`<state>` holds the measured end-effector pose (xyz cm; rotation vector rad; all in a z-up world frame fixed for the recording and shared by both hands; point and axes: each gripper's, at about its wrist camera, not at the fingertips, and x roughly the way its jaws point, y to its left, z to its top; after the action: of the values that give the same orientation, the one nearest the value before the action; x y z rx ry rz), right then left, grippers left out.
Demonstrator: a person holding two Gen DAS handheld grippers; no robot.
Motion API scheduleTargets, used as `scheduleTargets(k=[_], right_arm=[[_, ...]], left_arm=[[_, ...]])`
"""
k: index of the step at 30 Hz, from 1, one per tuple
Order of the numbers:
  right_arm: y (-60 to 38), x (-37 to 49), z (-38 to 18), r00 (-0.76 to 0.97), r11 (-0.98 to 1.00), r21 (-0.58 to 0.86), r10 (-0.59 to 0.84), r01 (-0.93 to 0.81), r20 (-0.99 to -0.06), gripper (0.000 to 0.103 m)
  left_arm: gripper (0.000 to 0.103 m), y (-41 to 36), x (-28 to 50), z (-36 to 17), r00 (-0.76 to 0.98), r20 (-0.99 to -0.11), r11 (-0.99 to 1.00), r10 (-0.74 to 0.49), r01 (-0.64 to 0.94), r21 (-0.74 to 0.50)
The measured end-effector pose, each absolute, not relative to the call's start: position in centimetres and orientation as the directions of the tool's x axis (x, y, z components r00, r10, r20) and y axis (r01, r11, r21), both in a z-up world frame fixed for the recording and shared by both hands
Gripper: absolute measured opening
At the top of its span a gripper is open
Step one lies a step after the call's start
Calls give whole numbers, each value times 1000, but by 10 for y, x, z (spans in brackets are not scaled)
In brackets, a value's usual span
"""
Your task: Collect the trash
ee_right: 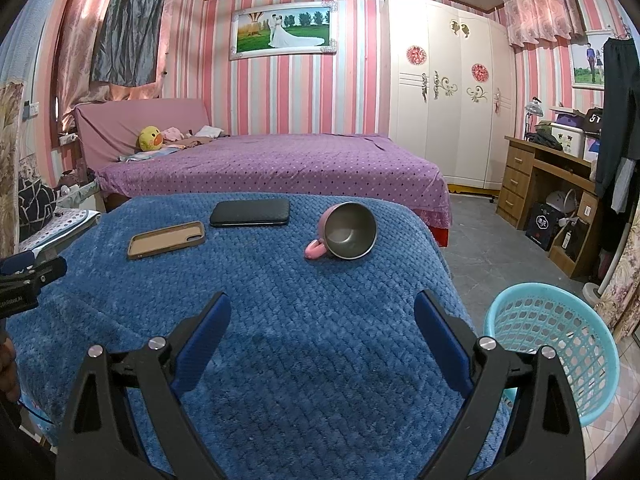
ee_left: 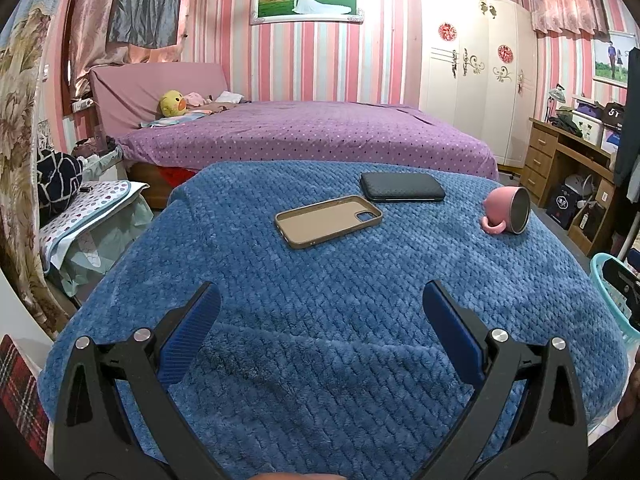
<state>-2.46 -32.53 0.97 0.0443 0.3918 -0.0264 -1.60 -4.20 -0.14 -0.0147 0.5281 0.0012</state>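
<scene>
A blue fleece blanket (ee_left: 320,280) (ee_right: 280,300) covers a table. On it lie a tan phone case (ee_left: 328,221) (ee_right: 166,239), a black wallet-like case (ee_left: 402,187) (ee_right: 250,212) and a pink mug (ee_left: 507,210) (ee_right: 347,231) tipped on its side, mouth toward the right wrist camera. My left gripper (ee_left: 322,300) hovers open over the blanket's near part, holding nothing. My right gripper (ee_right: 322,312) is also open and empty, short of the mug. A turquoise plastic basket (ee_right: 560,344) (ee_left: 612,300) stands on the floor right of the table.
A purple dotted bed (ee_left: 312,132) (ee_right: 272,164) lies behind the table. A white wardrobe (ee_right: 448,92) and a wooden desk (ee_right: 540,180) line the right side. A stool with dotted cloth (ee_left: 88,208) sits left. The left gripper's body (ee_right: 28,280) shows at the right wrist view's left edge.
</scene>
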Motion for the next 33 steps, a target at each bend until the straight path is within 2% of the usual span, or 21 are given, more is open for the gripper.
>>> scheduleTargets(k=[33], right_arm=[[-325, -24, 7, 923, 998, 44, -16, 36, -385, 91]], left_arm=[[98, -47, -17, 0, 865, -501, 1000, 4, -3, 2]])
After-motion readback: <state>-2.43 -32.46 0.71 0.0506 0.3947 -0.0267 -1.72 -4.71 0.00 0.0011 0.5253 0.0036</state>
